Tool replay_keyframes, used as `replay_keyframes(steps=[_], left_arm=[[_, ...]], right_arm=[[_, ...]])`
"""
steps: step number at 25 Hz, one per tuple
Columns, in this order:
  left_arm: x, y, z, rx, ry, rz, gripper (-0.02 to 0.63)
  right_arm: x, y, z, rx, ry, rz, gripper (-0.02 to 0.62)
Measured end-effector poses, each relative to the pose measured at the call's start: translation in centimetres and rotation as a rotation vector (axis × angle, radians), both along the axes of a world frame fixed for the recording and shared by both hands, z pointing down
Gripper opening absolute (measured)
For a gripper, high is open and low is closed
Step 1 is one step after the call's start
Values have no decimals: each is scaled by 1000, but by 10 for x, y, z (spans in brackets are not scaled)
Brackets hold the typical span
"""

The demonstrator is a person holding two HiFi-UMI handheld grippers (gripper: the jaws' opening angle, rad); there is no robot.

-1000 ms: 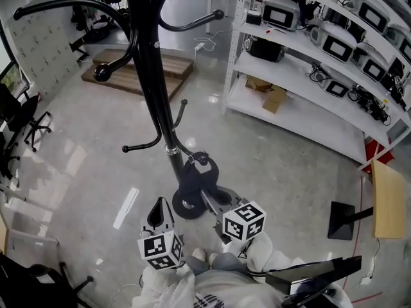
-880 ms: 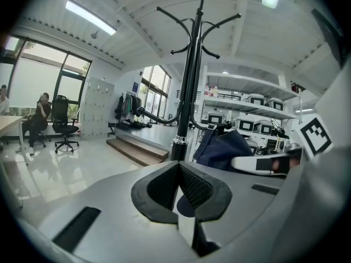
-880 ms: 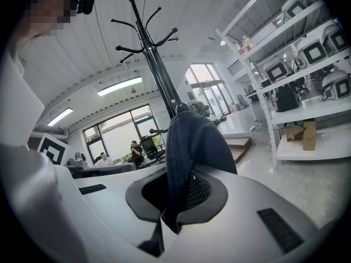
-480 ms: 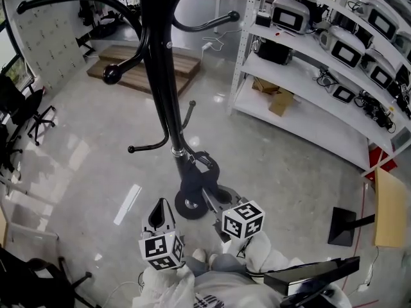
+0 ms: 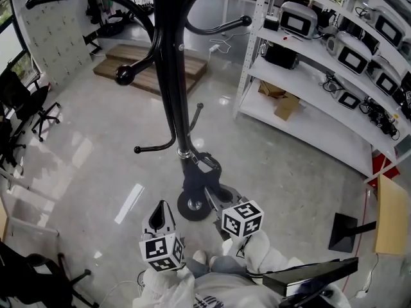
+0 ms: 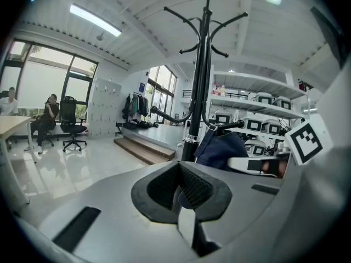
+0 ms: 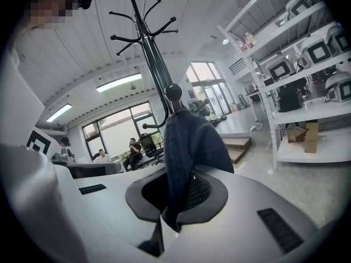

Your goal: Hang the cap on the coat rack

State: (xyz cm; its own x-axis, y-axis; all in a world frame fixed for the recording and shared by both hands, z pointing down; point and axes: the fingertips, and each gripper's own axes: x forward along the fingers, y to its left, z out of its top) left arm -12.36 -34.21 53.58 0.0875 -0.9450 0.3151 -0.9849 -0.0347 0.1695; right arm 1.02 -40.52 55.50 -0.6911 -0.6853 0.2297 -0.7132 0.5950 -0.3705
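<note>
One limp navy fabric cap (image 7: 192, 141) between the right gripper's (image 7: 174, 201) mesh-textured jaws.

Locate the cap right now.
The cap is pinched in the right gripper, at the head view's lower centre, right beside a low hook of the coat rack, just above its base.

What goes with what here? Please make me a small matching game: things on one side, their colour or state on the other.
Things:
1 cap
2 coat rack
3 cardboard box
4 right tool

Descriptions:
A black, standing on the floor
B clamped shut on cloth
C brown, on a white shelf
D dark blue

Pairs: 1-D; 2-A; 3-C; 4-B
</note>
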Motion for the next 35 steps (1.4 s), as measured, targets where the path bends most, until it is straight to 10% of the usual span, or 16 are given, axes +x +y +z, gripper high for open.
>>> replay_keyframes(steps=[24,35], left_arm=[[-3,25,1,1,-8,-16,-11],[-8,45,0,12,-4,-35,-11]], right_arm=[[4,-1,1,50,53,79,25],[3,2,1,61,99,102,157]])
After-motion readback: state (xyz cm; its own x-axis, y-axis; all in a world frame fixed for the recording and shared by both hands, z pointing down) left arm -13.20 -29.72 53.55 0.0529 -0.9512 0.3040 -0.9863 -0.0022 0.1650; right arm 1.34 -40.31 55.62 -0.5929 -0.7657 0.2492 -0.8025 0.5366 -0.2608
